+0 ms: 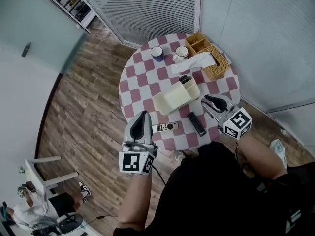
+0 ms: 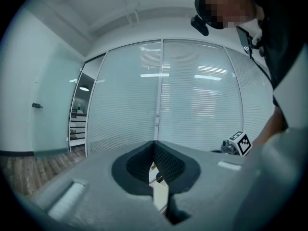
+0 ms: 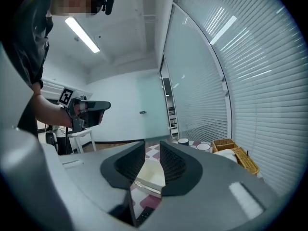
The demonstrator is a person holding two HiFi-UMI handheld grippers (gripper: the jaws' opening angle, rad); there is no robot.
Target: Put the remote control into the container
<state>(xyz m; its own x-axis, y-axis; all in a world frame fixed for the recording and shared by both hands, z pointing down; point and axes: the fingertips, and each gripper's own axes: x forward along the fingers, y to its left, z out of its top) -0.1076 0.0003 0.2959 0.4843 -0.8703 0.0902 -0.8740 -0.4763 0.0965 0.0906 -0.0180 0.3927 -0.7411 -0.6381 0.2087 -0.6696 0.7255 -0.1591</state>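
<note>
On the checkered round table [image 1: 140,63] a white remote [image 1: 165,127] lies near the front edge, and a black remote [image 1: 197,124] lies to its right. Behind them is a cream container [image 1: 172,97] with a dark object [image 1: 186,79] at its far end. My left gripper [image 1: 143,116] hovers just left of the white remote, jaws shut and empty [image 2: 155,146]. My right gripper [image 1: 207,101] sits right of the container and above the black remote, its jaws a little apart with nothing between them [image 3: 151,148]. The container [image 3: 151,174] and black remote [image 3: 144,214] show through that gap.
Two cups [image 1: 157,53] [image 1: 181,53], a white cloth [image 1: 192,63] and wicker baskets [image 1: 209,53] stand at the table's far side. Glass walls with blinds close in behind and to the right. A white chair [image 1: 47,173] stands on the wood floor at lower left.
</note>
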